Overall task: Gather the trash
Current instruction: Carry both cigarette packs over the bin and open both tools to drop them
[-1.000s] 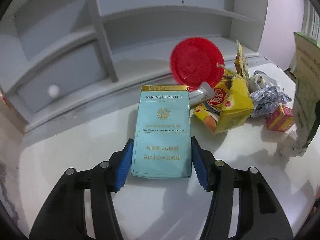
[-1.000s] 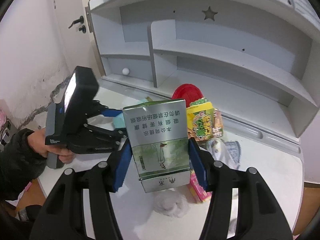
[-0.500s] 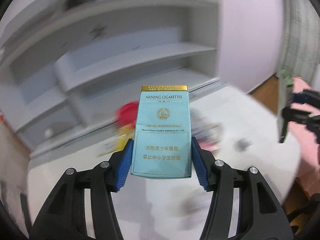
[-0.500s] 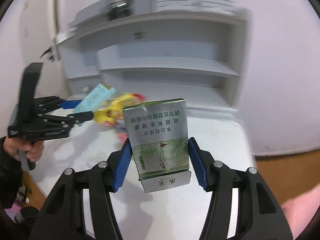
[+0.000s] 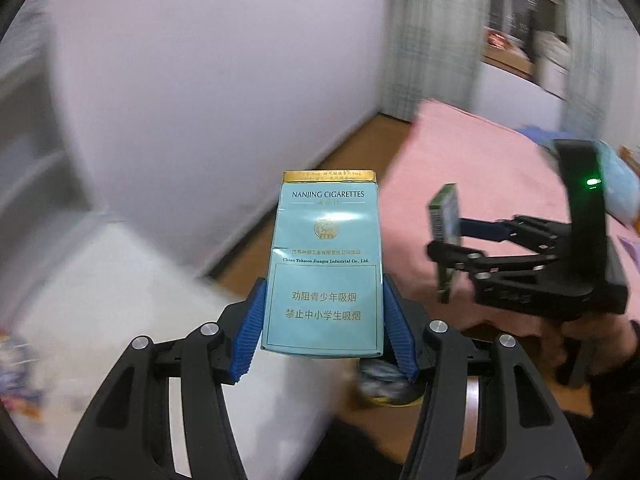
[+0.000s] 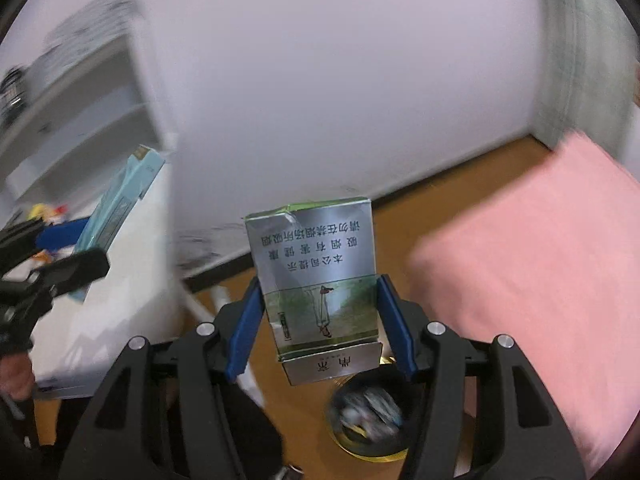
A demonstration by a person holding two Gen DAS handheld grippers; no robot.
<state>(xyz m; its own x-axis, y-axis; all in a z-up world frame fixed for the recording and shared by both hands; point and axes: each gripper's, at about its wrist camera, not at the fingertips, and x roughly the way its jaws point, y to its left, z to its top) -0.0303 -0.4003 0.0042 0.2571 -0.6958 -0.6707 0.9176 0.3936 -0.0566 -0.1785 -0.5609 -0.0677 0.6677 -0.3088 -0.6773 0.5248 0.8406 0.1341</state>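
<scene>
Left wrist view, blue cigarette pack [image 5: 325,264] clamped between left tongs [image 5: 324,332]

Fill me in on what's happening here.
A person is collecting trash with two handheld tongs. The left tongs are shut on a light blue cigarette pack; the right tongs are shut on a green and silver cigarette pack. Both are held over the wooden floor, near a small trash bin.

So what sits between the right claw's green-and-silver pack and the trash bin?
Nothing shows in the right wrist view: the green-and-silver pack hangs in the right claw, above the blurred trash bin on the wooden floor.
</scene>
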